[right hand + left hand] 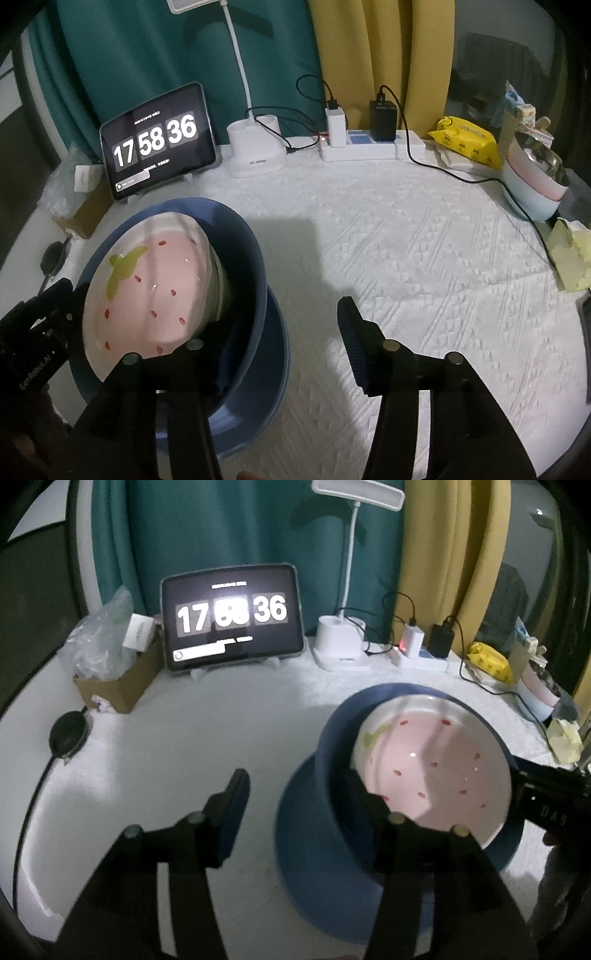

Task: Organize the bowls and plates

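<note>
Resting on a white quilted bench [424,258] — pink strawberry bowl [147,295] tilted inside a blue bowl [255,266], on a blue plate [273,373]. Left fingers [295,805] and right fingers [273,343] both parted, straddling the rims, gripping nothing. Behind: clock tablet [157,142], lamp base [255,151], power strip [369,149], teal and yellow curtains.
</note>
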